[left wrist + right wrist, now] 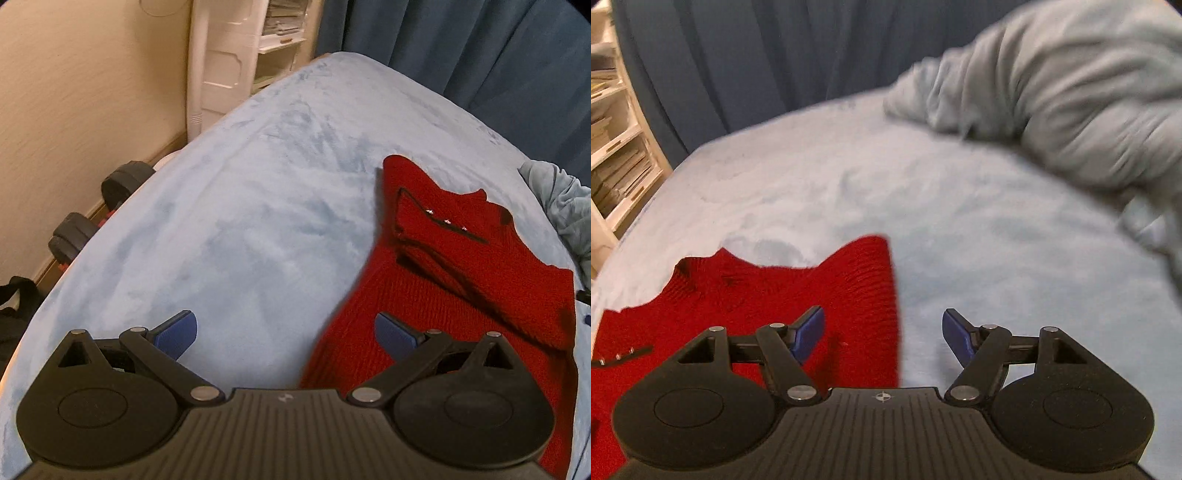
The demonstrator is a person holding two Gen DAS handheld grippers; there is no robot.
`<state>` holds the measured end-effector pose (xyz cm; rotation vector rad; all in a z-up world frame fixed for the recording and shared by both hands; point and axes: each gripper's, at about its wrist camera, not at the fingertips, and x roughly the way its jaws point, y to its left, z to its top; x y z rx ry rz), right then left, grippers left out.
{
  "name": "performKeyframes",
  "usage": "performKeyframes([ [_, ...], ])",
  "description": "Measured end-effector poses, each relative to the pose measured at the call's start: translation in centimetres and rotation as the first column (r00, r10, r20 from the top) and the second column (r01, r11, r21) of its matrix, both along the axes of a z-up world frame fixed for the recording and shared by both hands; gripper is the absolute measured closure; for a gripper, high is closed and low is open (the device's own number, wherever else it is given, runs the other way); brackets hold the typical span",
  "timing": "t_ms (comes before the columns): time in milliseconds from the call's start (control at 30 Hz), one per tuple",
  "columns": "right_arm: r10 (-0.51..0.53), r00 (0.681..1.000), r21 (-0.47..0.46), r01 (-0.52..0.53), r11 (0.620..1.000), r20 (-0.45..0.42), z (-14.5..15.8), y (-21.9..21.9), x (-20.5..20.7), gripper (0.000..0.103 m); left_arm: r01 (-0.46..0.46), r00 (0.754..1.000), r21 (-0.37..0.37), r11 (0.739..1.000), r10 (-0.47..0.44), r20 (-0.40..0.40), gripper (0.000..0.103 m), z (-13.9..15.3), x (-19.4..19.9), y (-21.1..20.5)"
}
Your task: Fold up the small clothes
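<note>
Red knit top (461, 273) lies flat on the bed (240, 221). Left hand-held gripper (286, 332) and right hand-held gripper (882, 334), both spread wide and empty, straddle its 9 and 3 o'clock edges. Risk: pinching plush sheet too, or one layer only.

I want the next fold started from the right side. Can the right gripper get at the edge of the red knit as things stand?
Probably yes: the right gripper is open, straddling the red knit's edge, nothing between.

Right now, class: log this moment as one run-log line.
left gripper: open, empty | right gripper: open, empty | red knit garment: flat on blue bed cover, one gripper over each side edge | fold: not begun
</note>
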<state>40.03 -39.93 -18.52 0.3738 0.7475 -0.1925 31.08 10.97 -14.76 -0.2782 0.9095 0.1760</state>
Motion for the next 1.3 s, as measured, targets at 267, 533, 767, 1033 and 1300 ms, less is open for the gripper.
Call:
performKeyframes([
  [267, -0.122, 0.993, -0.018, 0.122, 0.992, 0.001, -3.1, -2.6, -0.7, 0.092, 0.052, 0.999, 0.060, 0.997, -0.052, -0.008, 0.000, -0.3, 0.9, -1.3],
  [533, -0.104, 0.994, 0.140, 0.097, 0.985, 0.043, 0.9, -2.1, -9.8, 0.031, 0.086, 0.996, 0.080, 0.993, -0.083, -0.037, 0.000, -0.4, -1.0, -1.9],
  [767, 0.074, 0.996, -0.163, -0.065, 0.984, 0.048, 2.0, 3.2, -16.7, 0.029, 0.122, 0.991, 0.118, 0.986, -0.114, -0.067, 0.000, 0.2, -4.8, -2.4],
  [1033, -0.003, 1.000, -0.168, -0.001, 0.986, -0.019, 0.3, 3.6, -3.9, 0.028, 0.099, 0.995, 0.125, 0.987, -0.094, -0.040, 0.000, 1.9, -5.0, -3.1],
  [1300, 0.120, 0.991, -0.198, -0.128, 0.972, -0.051, -1.0, 4.3, -11.6, 0.021, 0.126, 0.987, 0.142, 0.982, -0.110, -0.115, 0.000, -0.7, -3.4, -3.0],
])
